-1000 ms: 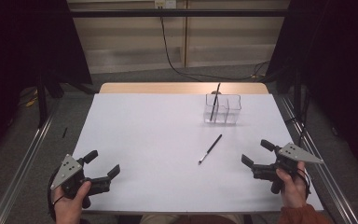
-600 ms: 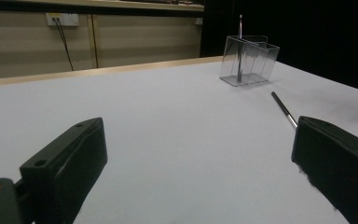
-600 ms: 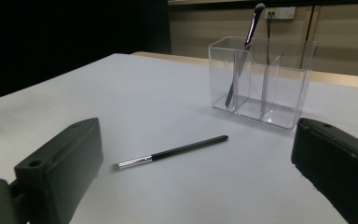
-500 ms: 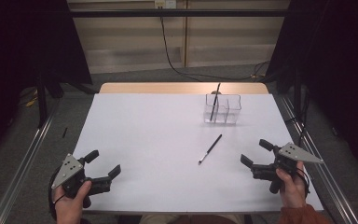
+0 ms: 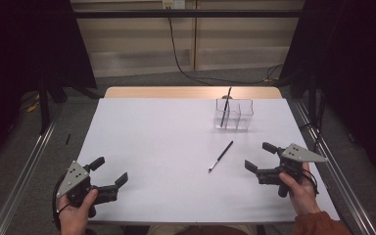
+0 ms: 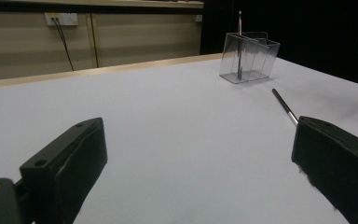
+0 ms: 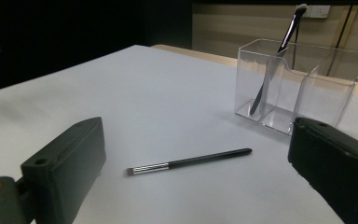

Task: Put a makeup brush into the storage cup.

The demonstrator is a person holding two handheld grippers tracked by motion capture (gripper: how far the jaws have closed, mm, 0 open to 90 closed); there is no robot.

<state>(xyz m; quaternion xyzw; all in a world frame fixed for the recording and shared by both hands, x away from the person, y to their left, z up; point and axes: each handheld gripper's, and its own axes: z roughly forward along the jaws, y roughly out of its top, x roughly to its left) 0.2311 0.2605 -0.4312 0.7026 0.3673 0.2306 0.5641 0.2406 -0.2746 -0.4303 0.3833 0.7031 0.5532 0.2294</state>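
A thin black makeup brush [image 5: 221, 156] [image 7: 189, 161] [image 6: 285, 108] with a silver ferrule lies flat on the white table [image 5: 166, 147], right of centre. Behind it stands a clear plastic organiser [image 5: 233, 114] [image 7: 303, 86] [image 6: 248, 63] with a second dark brush [image 5: 226, 106] [image 7: 276, 58] upright in its left compartment. My right gripper [image 5: 260, 157] is open near the table's right front, a short way right of the loose brush and pointing at it, with nothing between its jaws. My left gripper [image 5: 108, 171] is open and empty at the front left corner.
The table's wooden far edge [image 5: 191, 92] runs behind the organiser. Metal rails [image 5: 24, 171] flank both sides of the table. A black cable [image 5: 176, 44] hangs down the back wall. Wide bare table surface lies between the two grippers.
My right gripper has shifted slightly left toward the loose brush. The left gripper and both brushes are unmoved.
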